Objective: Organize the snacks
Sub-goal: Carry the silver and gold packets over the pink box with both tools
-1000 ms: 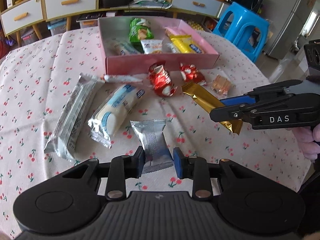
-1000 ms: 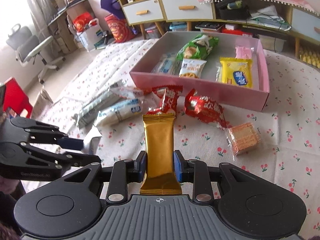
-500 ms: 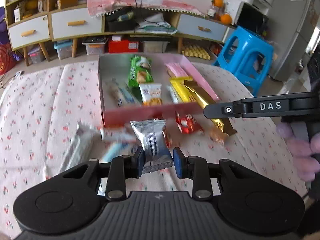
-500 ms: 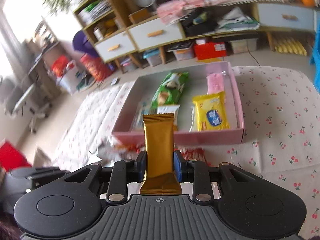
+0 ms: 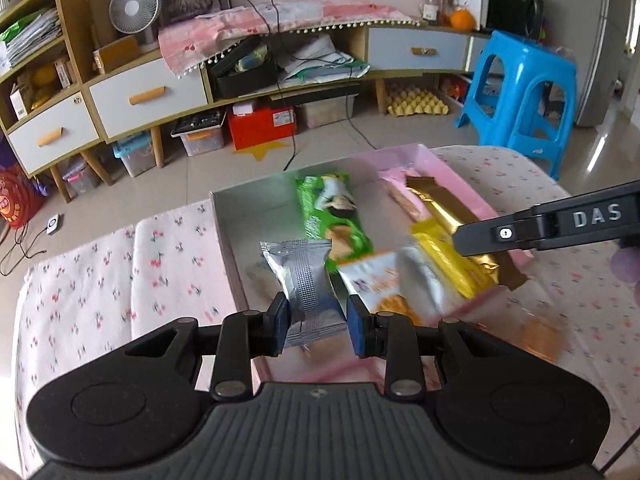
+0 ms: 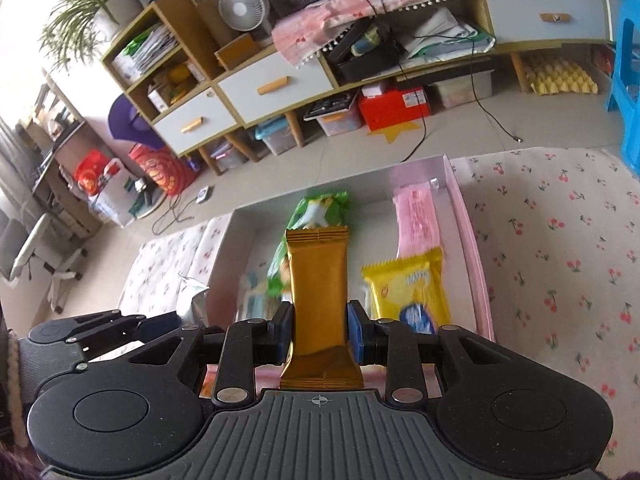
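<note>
My left gripper [image 5: 314,322] is shut on a silver foil snack packet [image 5: 304,280] and holds it above the left part of the pink box [image 5: 224,248]. My right gripper [image 6: 318,330] is shut on a gold snack bar [image 6: 318,280], held above the middle of the pink box [image 6: 466,232]. The right gripper [image 5: 480,240] with the gold bar [image 5: 452,212] also shows in the left wrist view, over the box's right side. The left gripper [image 6: 120,328] shows at the lower left of the right wrist view. Inside the box lie a green packet [image 5: 332,216], a yellow packet [image 6: 408,284], a pink packet [image 6: 418,216] and an orange-white packet [image 5: 380,284].
The box stands on a table with a cherry-print cloth [image 6: 560,240]. A wrapped biscuit [image 5: 540,336] lies on the cloth right of the box. A blue stool [image 5: 520,96] stands beyond the table's right side. Drawers and shelves [image 5: 148,96] line the far wall.
Both grippers have risen and moved forward from the table to above the pink box, each still holding its snack. The loose snacks in front of the box have passed out of view.
</note>
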{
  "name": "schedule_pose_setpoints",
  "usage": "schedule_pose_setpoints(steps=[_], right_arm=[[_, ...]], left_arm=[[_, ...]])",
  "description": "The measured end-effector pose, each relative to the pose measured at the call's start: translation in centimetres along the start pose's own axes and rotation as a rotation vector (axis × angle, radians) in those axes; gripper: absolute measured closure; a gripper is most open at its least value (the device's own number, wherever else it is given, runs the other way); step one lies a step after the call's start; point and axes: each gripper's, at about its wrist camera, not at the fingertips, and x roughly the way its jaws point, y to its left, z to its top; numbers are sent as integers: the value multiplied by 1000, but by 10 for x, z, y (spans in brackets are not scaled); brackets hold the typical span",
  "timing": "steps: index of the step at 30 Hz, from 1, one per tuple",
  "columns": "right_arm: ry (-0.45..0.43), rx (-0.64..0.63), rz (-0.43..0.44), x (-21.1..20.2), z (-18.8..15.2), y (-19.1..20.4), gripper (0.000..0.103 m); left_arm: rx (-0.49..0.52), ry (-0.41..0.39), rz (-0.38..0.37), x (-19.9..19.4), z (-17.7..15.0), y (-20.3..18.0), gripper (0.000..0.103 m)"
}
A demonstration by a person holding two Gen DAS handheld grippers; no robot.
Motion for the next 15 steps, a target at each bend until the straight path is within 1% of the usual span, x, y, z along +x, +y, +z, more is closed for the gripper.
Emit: schedule_pose_setpoints(steps=[6,8,10,15], right_arm=[[0,40,-5,25,15,-13,75],[3,46,-16,32,18,-16,75],[4,56,-24,39,22,-19,75],[7,70,-23,53,31,-23,75]], left_arm=[[54,12,5,17,9,5,75],[69,30,2,22,12,6,75],[85,52,15,29,16,7,75],[89,68,24,39,22,11,75]])
